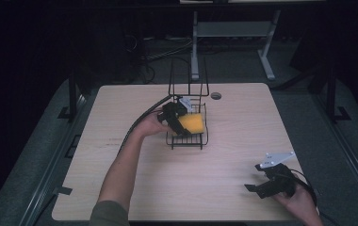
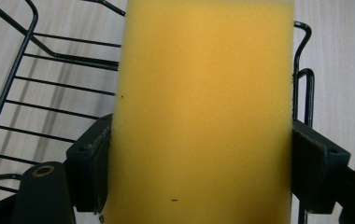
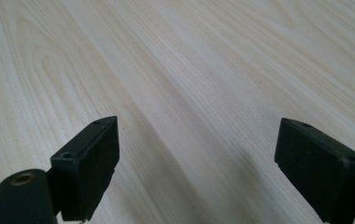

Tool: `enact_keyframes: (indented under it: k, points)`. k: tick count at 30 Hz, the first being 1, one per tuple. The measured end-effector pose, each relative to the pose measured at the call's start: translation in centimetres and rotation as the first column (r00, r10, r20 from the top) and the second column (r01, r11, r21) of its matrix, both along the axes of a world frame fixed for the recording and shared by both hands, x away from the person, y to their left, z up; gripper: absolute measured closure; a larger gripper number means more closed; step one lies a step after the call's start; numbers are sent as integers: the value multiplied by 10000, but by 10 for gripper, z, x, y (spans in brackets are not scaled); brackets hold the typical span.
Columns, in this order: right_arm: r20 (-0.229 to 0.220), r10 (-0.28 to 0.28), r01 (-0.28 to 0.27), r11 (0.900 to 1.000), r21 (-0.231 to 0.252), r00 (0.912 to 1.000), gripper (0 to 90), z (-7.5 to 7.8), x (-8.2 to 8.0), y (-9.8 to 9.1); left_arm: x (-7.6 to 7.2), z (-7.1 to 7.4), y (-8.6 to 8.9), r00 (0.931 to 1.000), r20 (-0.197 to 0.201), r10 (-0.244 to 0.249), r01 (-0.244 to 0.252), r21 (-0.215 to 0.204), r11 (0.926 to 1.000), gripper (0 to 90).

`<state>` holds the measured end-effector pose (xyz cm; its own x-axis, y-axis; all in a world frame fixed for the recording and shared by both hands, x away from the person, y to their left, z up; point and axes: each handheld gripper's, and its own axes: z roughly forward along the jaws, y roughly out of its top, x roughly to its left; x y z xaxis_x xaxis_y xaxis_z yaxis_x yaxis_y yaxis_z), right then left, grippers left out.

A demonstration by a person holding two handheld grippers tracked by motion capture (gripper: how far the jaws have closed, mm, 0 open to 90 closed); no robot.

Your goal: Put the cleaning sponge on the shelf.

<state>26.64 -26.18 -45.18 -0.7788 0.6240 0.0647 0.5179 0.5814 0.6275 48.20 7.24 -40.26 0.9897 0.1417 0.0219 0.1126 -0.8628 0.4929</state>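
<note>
**Your left gripper clamps a yellow sponge over the wire rack**

Your left gripper sits near the centre of the table, reached in from 7 o'clock, with its jaws pressed against both long sides of a yellow sponge. In the left gripper view the sponge stands lengthwise between the two black jaws, running away from you toward 12 o'clock. It is a flat rectangular block, soft-looking, with a fine porous surface and a few tiny dark specks.

The sponge is over the low tray of a black wire rack, made of thin bent rods in parallel bars, with tall loops rising at its 12 o'clock end. Whether the sponge touches the bars cannot be told.

Your right gripper rests at 4 o'clock on the table, well apart from the rack, jaws spread wide over bare pale wood-grain laminate.
</note>
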Motion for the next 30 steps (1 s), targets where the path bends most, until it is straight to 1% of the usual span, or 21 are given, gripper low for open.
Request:
enact_keyframes:
  k: [4, 11, 16, 22, 24, 26, 30]
  points:
    - [29, -1, 0, 10000, 20, 10000, 137, 0, 0, -1, 1, -3, 0, 9999, -101, -13, 14, 120, 9999, 205]
    - [27, 22, -22, 10000, -47, 10000, 137, 0, 0, 0, 0, -6, -2, 9999, -139, -74, 78, 236, 9997, 203]
    - [13, 3, -3, 10000, 42, 10000, 137, 0, -1, 0, 0, -7, -2, 9999, -124, -74, 78, 345, 9994, 200]
    - [40, 14, -14, 10000, -13, 10000, 137, 0, 0, 0, 1, -6, -1, 9999, -158, -36, 40, 237, 9997, 192]
    - [46, 19, -19, 10000, -14, 10000, 137, 0, 0, 0, 0, -5, -1, 9999, -85, -55, 57, 193, 9998, 193]
    - [24, 23, -23, 10000, -58, 10000, 137, 0, 0, 0, 1, -4, 0, 9999, -144, -19, 22, 165, 9999, 191]
    - [2, 24, -24, 10000, -10, 10000, 137, 0, 0, 1, 0, -1, 2, 10000, -57, 2, -2, 81, 10000, 188]
